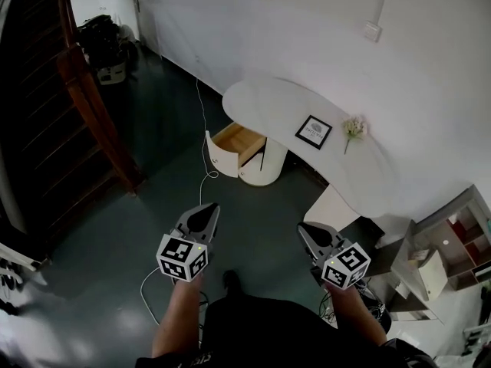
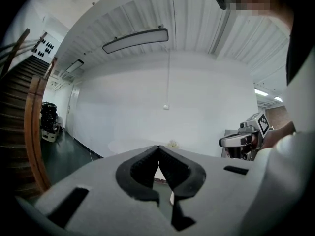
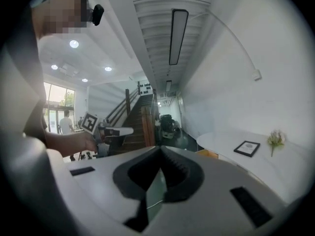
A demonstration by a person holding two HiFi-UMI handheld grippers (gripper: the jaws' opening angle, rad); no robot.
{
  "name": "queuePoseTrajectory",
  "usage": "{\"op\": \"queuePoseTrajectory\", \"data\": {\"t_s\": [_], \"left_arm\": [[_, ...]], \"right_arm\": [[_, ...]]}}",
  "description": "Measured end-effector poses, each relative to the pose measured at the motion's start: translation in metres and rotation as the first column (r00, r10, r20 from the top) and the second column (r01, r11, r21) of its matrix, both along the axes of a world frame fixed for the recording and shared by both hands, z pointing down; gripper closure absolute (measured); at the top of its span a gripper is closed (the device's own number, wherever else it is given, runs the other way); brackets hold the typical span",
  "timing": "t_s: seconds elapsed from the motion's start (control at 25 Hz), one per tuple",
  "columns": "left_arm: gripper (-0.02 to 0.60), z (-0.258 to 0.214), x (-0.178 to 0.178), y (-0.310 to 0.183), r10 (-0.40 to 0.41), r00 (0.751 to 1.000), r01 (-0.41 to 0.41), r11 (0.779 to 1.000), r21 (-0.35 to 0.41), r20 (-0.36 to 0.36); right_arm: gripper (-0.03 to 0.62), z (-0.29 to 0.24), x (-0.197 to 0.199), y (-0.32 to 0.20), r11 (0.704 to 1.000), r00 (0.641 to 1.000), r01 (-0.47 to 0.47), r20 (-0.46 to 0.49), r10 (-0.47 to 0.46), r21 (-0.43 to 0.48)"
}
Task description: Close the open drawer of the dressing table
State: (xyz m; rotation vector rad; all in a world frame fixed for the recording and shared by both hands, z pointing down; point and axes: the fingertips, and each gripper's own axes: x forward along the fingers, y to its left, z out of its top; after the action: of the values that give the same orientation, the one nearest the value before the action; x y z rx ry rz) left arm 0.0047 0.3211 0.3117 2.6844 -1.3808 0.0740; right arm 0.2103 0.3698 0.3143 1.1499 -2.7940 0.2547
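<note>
Drawer [image 1: 239,142] stands open at frame centre; likely light, rigid: push its white front. Left claw [image 1: 208,211], right claw [image 1: 305,231] pinched together, empty.

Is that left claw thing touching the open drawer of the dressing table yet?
Apart. The head view shows a stretch of dark floor between the left gripper, held with its jaws together, and the open drawer.

grey left claw [image 1: 208,207], grey right claw [image 1: 302,228], black-white marker cubes [image 1: 182,257], black clothing [image 1: 261,330]
</note>
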Motion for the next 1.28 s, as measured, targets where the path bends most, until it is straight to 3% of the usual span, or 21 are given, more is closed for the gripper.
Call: {"op": "queuePoseTrajectory", "data": {"t_s": [0.2,0.44,0.72,0.92,1.08,1.28], "left_arm": [[0.574,-0.005,-0.034,-0.078,0.023,1.0,-0.023,1.0,-0.001,-0.015],[0.574,0.012,-0.07,-0.136,0.021,1.0,-0.022,0.999,-0.043,-0.015],[0.574,0.043,-0.08,-0.183,0.016,1.0,-0.018,0.991,-0.13,-0.018],[0.574,0.048,-0.074,-0.233,0.02,1.0,-0.019,0.989,-0.149,0.003],[0.574,0.05,-0.077,-0.286,-0.018,1.0,0.021,0.986,-0.163,0.023],[0.574,0.051,-0.068,-0.355,-0.056,0.998,0.054,0.978,-0.204,-0.006]], "right_arm": [[0.588,-0.01,-0.047,-0.076,1.0,0.999,0.025,-0.026,-0.025,-0.009],[0.588,-0.002,-0.1,-0.138,0.997,0.996,0.076,-0.034,-0.077,-0.025],[0.588,0.022,-0.096,-0.205,0.996,0.999,0.035,0.0,-0.035,-0.077],[0.588,0.036,-0.089,-0.272,0.995,0.999,0.038,0.031,-0.036,-0.097],[0.588,0.043,-0.099,-0.338,0.99,0.994,0.097,0.051,-0.092,-0.105],[0.588,0.038,-0.111,-0.417,0.974,0.979,0.202,0.051,-0.197,-0.1]]}}
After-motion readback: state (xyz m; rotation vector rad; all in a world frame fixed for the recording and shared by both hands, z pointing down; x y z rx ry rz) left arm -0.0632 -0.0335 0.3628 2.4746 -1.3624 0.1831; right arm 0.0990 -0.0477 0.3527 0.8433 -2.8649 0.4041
